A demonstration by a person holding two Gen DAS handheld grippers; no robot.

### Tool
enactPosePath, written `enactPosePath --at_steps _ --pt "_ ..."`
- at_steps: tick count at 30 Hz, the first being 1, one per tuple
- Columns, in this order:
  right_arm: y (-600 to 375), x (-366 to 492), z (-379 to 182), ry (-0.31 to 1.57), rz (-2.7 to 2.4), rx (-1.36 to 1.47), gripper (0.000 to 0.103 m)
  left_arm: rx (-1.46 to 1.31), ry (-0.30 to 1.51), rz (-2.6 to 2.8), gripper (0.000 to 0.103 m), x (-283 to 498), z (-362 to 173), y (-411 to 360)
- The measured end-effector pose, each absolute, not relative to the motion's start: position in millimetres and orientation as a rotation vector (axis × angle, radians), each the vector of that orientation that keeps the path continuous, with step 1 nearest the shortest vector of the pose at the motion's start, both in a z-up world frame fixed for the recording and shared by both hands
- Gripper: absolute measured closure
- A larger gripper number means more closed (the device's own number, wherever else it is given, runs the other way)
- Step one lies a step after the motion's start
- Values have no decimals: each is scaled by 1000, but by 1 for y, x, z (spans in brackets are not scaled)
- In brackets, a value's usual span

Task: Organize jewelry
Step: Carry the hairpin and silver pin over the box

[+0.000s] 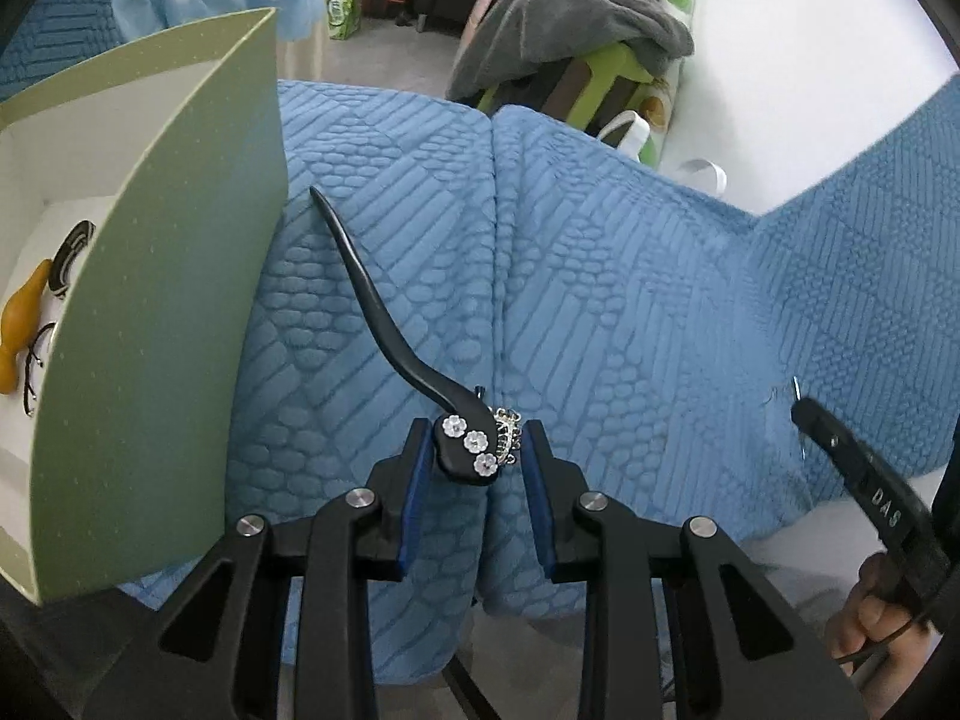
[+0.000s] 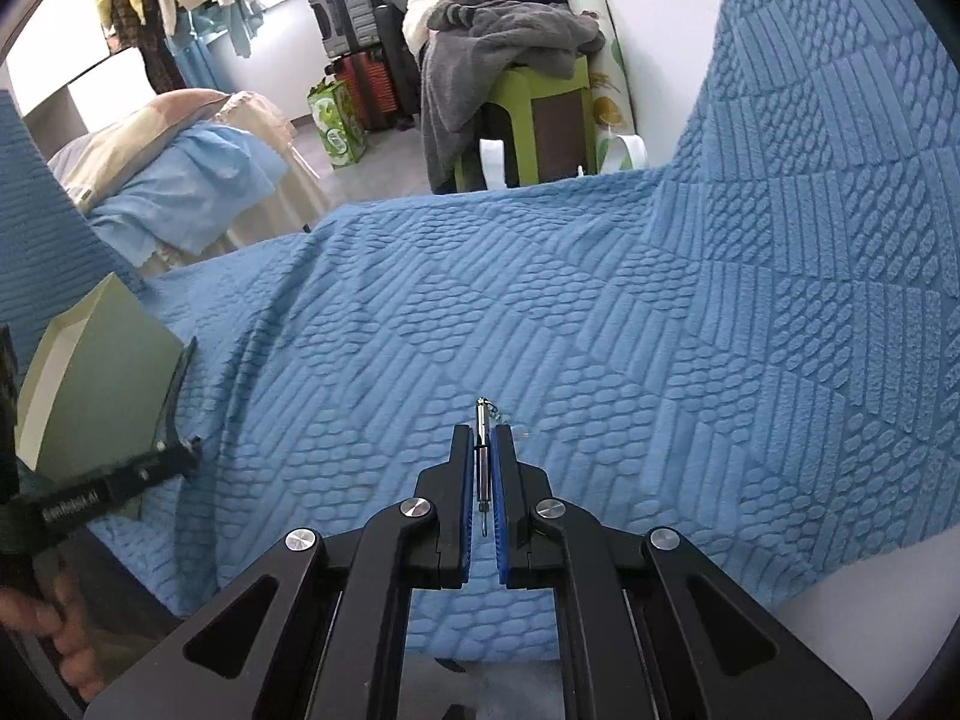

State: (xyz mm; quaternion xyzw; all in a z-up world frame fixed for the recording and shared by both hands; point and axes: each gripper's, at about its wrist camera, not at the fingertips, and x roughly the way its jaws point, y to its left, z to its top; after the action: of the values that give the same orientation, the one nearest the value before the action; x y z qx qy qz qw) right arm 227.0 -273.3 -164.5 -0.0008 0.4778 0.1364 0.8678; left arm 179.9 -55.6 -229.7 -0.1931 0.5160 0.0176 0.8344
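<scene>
The left gripper [image 1: 477,447] is seen clenched on the flowered head of a black hair stick [image 1: 384,324]; the blue pads touch the head on one side and its silver chain ornament [image 1: 507,435] on the other. The stick's thin curved shaft is pointed away from the gripper, above the blue quilted bed cover [image 1: 630,276], with its tip close beside the green gift box [image 1: 162,300]. Inside the box, a yellow ornament [image 1: 21,324] and a dark striped piece [image 1: 72,258] are seen against the white lining.

The right gripper [image 2: 485,468] is clenched on a slim silver hairpin [image 2: 480,462], which is held lengthwise between the blue pads; its far end, where a small chain is attached, projects past the fingertips over the bed cover. A grey blanket [image 2: 510,36] is draped over a green stool [image 2: 540,120] in the background.
</scene>
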Motion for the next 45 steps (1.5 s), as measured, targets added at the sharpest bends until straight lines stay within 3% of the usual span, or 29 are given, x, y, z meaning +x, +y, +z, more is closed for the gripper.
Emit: enactPosePath --at_steps 12,23,24,31,45 --pt "-252 220 -134 961 294 14 99 -370 1002 -40 73 180 -175 -51" --pt "-216 219 -60 863 331 -4 99 -387 911 -75 74 174 -108 -10" --pt "-213 220 -55 855 338 -6 99 -385 905 -68 79 173 -103 -5" --pt "-175 217 -19 803 386 -21 99 -393 872 -90 79 163 -75 20" --pt "-97 200 11 756 460 -54 99 -493 788 -196 79 148 -25 61"
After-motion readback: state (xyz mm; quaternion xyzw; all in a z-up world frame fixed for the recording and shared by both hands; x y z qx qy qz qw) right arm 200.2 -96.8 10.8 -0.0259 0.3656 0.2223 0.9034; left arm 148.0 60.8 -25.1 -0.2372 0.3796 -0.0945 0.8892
